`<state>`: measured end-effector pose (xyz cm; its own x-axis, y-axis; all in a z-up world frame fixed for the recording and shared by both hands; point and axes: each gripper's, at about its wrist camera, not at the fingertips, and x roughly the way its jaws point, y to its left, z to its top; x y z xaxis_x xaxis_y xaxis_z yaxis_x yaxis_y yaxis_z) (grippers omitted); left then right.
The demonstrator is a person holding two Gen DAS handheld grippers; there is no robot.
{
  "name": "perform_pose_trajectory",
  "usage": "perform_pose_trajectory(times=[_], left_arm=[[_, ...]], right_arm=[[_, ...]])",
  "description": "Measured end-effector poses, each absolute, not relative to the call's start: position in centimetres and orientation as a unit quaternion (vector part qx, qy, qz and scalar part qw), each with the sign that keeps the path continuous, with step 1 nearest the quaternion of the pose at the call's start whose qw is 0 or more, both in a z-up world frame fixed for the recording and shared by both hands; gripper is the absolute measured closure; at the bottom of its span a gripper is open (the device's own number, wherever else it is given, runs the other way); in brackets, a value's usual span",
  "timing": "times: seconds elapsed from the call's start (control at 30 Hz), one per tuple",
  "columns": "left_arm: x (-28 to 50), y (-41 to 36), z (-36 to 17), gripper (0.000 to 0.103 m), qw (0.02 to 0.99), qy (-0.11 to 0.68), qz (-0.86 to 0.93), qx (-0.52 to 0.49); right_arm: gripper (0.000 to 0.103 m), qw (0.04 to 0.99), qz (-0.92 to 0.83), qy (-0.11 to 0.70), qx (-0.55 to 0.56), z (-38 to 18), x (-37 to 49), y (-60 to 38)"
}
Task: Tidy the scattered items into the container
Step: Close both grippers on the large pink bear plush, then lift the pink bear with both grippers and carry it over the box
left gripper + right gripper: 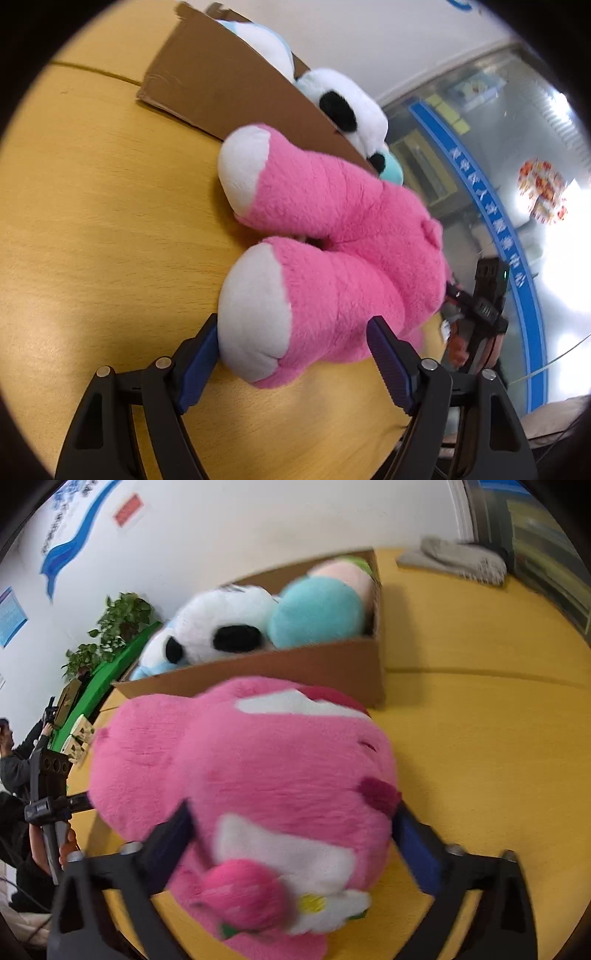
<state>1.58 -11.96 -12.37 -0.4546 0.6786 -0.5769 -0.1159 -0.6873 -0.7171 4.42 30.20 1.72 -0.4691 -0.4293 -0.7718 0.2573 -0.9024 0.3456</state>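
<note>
Big pink plush toy with white foot pads (332, 236) lies on the yellow wood-grain table (92, 221), centre of the left wrist frame, just beside the brown cardboard box (221, 85) that runs across the upper middle. Box already holds a white plush panda with black patches (221, 627), a round pale-blue plush (317, 613) and a pinkish one behind it. Left gripper (291, 354), bottom of frame, has its jaws spread around the nearer leg; the left blue pad (199, 365) touches the white foot, the right pad sits at the fur edge, so it looks like a light clamp on the leg, though real squeeze can't be confirmed. Right gripper (295, 845), bottom of the right wrist frame, straddles the toy's head end (blurry, flower trim at bottom centre); jaws wide, pads at the fur on both sides, firm hold or not I cannot tell. Step in hand, by my read: two-handed lift into the box. To do it well: close both until the plush compresses, raise both ends together so it doesn't sag, clear the near cardboard wall, and drop it on top of the panda, since the box looks nearly full. Risk: soft fur slipping out of the pads.
</note>
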Motion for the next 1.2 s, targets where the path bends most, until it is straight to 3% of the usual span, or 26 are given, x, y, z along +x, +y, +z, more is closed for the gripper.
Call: perform_pose_trajectory(times=[0.03, 0.07, 0.17, 0.3, 0.43, 0.9, 1.2], left_arm=[[1.4, -12.2, -12.7, 0.050, 0.247, -0.315, 0.792, -0.462], [1.2, -12.5, -13.1, 0.058, 0.243, -0.326, 0.787, -0.464], [1.3, -12.9, -13.6, 0.066, 0.244, -0.340, 0.780, -0.465], [1.8, -12.6, -12.6, 0.071, 0.255, -0.333, 0.782, -0.461], [2.6, -13.0, -11.0, 0.077, 0.270, -0.332, 0.790, -0.438], [0.8, -14.2, -2.9, 0.079, 0.315, -0.309, 0.826, -0.351], [-10.3, -17.4, 6.7, 0.079, 0.315, -0.225, 0.876, -0.288]], right_arm=[[0.000, 0.204, -0.850, -0.097, 0.476, 1.6, 4.1, 30.3], [0.000, 0.206, -0.849, -0.098, 0.476, 1.6, 3.8, 30.2], [0.011, 0.211, -0.852, -0.091, 0.471, 1.7, 3.7, 29.8], [0.033, 0.203, -0.864, -0.084, 0.453, 2.7, 5.4, 29.7], [0.040, 0.194, -0.882, -0.075, 0.422, 4.8, 7.6, 29.9], [0.042, 0.213, -0.919, -0.072, 0.323, 13.3, 7.7, 29.0], [0.041, 0.231, -0.939, -0.039, 0.252, 20.8, -2.8, 25.1]])
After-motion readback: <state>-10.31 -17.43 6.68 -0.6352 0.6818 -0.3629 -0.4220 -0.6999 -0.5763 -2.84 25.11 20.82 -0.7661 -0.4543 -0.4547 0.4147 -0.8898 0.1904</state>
